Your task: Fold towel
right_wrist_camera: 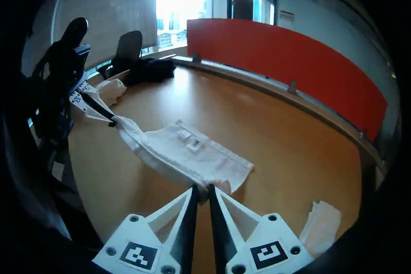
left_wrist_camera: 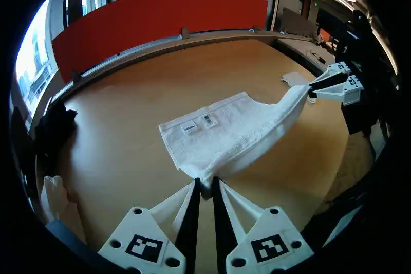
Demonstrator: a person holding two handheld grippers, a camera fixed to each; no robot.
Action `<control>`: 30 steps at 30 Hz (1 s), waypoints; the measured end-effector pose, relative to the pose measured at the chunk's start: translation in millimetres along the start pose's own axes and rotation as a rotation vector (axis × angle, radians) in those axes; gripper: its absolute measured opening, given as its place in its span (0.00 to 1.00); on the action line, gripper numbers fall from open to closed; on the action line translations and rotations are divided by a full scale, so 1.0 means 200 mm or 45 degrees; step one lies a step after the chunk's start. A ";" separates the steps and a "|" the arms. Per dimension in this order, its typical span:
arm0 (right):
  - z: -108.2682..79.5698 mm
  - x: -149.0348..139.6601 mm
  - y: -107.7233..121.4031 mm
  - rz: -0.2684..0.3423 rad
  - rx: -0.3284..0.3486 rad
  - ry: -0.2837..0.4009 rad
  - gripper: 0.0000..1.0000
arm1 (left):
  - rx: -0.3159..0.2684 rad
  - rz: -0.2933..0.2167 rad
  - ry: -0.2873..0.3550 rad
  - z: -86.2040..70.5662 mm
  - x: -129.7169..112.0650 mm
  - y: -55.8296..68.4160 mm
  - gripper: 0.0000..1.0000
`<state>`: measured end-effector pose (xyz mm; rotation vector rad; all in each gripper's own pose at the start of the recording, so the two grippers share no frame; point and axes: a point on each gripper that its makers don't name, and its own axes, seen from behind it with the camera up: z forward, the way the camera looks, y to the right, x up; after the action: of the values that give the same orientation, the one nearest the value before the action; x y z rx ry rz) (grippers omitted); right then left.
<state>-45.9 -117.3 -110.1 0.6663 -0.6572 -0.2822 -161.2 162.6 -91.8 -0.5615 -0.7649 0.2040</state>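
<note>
A white towel (left_wrist_camera: 226,130) with two small labels (left_wrist_camera: 200,124) lies partly flat on the wooden table (left_wrist_camera: 128,99); its near edge is lifted off the wood between the two grippers. My left gripper (left_wrist_camera: 205,189) is shut on one near corner. My right gripper (left_wrist_camera: 313,88) shows at the far right, pinching the other corner of that edge. In the right gripper view the towel (right_wrist_camera: 190,156) stretches from my right gripper (right_wrist_camera: 202,192), shut on its corner, to my left gripper (right_wrist_camera: 110,120) at the left, held by a person in dark clothes.
A red partition (left_wrist_camera: 154,17) runs along the table's far side. A dark bundle (right_wrist_camera: 149,71) and a white cloth (right_wrist_camera: 110,89) lie near one end; another folded white cloth (right_wrist_camera: 321,225) lies near the other. Office chairs (right_wrist_camera: 126,48) stand by the window.
</note>
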 end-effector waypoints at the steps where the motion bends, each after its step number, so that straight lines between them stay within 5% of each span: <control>1: 0.00 0.00 0.00 -0.001 0.002 -0.001 0.16 | -0.001 -0.001 -0.001 -0.01 0.00 0.00 0.17; 30: -0.07 0.05 -0.01 -0.018 0.028 0.000 0.16 | -0.017 -0.037 -0.028 -0.11 0.01 0.06 0.17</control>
<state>-29.4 -114.9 -115.4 0.6923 -0.6565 -0.2881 -143.9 164.7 -110.2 -0.5611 -0.7954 0.1788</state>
